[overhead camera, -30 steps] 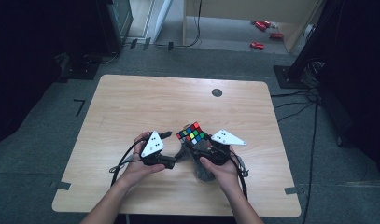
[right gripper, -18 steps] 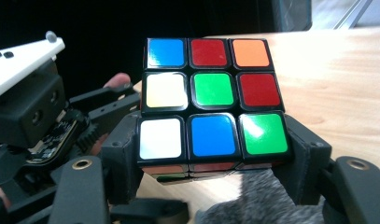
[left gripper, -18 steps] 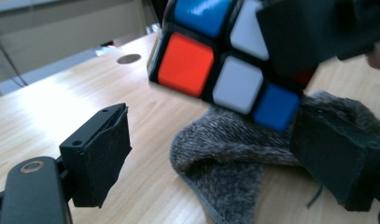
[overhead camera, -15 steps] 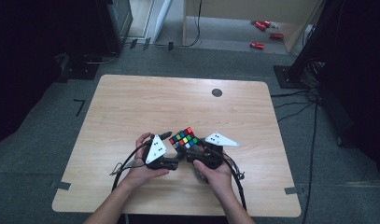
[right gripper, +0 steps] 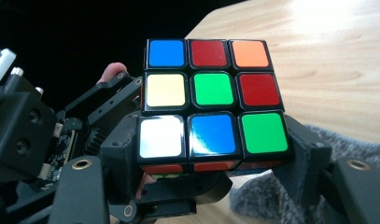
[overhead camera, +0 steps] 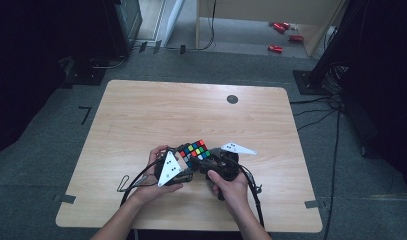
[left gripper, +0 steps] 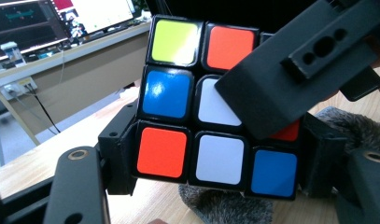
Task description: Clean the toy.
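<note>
On the wooden tabletop [overhead camera: 141, 120], toward the six o'clock edge in the high view, a scrambled Rubik's cube [overhead camera: 194, 152] is held up between two hand-held grippers, and the step in hand reads as turning one layer of it against the rest. To do that well, the left gripper [overhead camera: 183, 167], at the cube's eight o'clock, should keep square on its one layer while the other gripper holds the remaining layers still, so the turn runs about the cube's own axis and no layer jams half-way. Its jaws have just been closing, and in the left gripper view they press on the bottom row of the Rubik's cube [left gripper: 211, 116] from nine and three o'clock, nearly shut to the cube's width. The left hand [overhead camera: 158, 172] wraps the gripper body from below, with the forearm coming in from the seven o'clock corner. At the cube's four o'clock, the right gripper [overhead camera: 207, 162] stands at a middling width, and in the right gripper view its jaws clamp the lowest layer of the cube [right gripper: 211, 102] on both sides. The right hand [overhead camera: 231, 182] grips from behind, its forearm entering from six o'clock. A grey furry pad [right gripper: 351, 144] lies on the tabletop beneath.
</note>
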